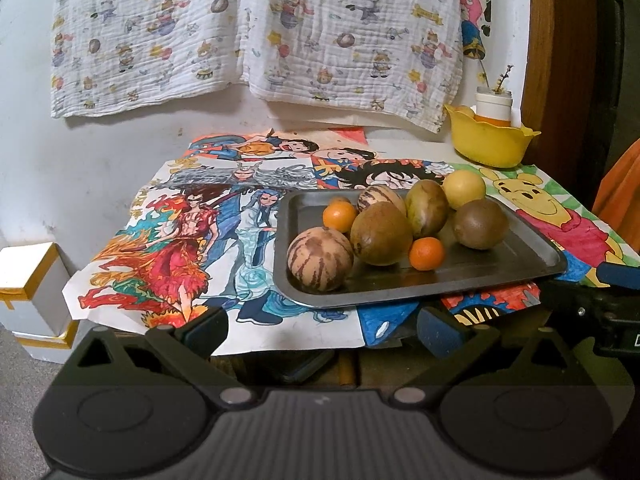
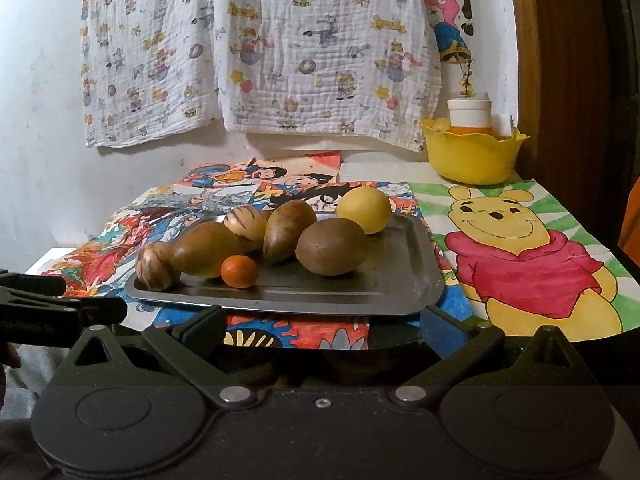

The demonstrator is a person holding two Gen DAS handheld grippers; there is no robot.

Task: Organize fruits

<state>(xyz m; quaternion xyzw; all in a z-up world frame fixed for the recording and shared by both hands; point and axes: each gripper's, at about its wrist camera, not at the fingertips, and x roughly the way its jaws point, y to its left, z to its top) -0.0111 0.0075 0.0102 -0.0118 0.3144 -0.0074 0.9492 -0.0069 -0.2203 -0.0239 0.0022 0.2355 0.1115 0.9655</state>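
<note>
Left gripper (image 1: 322, 330) jaws apart, nothing between them, held low at the near table edge in front of the tray; right gripper (image 2: 322, 328) same, jaws wide and empty, just short of the tray's near rim; each gripper shows at the edge of the other's view. Metal tray (image 1: 532, 258) sits on cartoon drawings (image 1: 180, 240) covering the table; all loose fruit is on it: striped melon (image 1: 320, 259) at near-left corner, second striped melon (image 1: 380, 198) further back; brown oval fruit (image 1: 381, 233) in the middle touching a greenish-brown fruit (image 1: 426, 208); round brown fruit (image 1: 480, 224) to the right; yellow fruit (image 1: 464, 189) at the far right rim; small orange (image 1: 427, 253) in front, another orange (image 1: 339, 216) behind left. Yellow bowl (image 1: 490, 142) at the far right corner, well apart from tray, holds a white-capped bottle (image 1: 493, 106). Printed cloth (image 1: 256, 32) hangs on the wall; white box (image 1: 28, 280) to the left.
</note>
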